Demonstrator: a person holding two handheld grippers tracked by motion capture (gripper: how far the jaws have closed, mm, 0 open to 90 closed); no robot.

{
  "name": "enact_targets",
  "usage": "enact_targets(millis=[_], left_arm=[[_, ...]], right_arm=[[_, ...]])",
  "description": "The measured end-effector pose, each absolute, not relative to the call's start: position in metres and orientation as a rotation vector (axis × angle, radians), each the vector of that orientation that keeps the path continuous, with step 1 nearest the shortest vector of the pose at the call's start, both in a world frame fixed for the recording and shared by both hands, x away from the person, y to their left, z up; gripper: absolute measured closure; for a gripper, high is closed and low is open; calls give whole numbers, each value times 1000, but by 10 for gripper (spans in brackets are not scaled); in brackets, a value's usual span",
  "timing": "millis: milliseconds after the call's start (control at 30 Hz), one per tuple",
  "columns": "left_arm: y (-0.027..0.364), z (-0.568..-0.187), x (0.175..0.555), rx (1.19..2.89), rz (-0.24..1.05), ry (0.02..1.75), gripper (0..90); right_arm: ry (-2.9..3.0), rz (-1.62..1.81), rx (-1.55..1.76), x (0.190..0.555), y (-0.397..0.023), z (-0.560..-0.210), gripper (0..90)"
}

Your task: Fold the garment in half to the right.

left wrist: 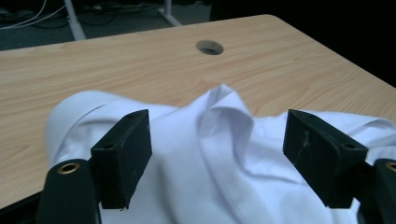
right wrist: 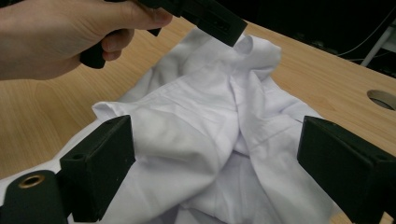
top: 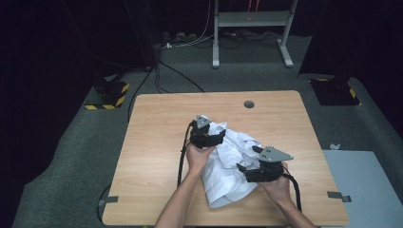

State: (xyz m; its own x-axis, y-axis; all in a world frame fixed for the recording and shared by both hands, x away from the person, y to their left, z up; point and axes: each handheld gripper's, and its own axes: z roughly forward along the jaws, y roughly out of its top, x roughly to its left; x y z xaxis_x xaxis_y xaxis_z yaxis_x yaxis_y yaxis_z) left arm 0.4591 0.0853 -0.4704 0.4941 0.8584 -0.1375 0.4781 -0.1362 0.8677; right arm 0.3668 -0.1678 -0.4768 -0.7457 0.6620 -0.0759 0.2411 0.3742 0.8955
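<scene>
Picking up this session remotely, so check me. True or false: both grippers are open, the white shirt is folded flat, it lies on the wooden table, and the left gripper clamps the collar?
1. Both the left gripper and the right gripper are open: true.
2. The white shirt is folded flat: false, it lies crumpled.
3. It lies on the wooden table: true.
4. The left gripper clamps the collar: false, its pads stand apart, clear of the cloth.

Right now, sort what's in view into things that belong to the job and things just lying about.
In the job:
white shirt, crumpled on the table
left hand-held gripper, open
right hand-held gripper, open

Lying about:
metal stand
floor cables
striped floor base
</scene>
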Motion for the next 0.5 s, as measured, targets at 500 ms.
enact_targets(millis=[500], left_arm=[[124, -499, 417, 1803, 527, 1284, 216]], right_arm=[[2292, 1147, 675, 367, -127, -486, 93]])
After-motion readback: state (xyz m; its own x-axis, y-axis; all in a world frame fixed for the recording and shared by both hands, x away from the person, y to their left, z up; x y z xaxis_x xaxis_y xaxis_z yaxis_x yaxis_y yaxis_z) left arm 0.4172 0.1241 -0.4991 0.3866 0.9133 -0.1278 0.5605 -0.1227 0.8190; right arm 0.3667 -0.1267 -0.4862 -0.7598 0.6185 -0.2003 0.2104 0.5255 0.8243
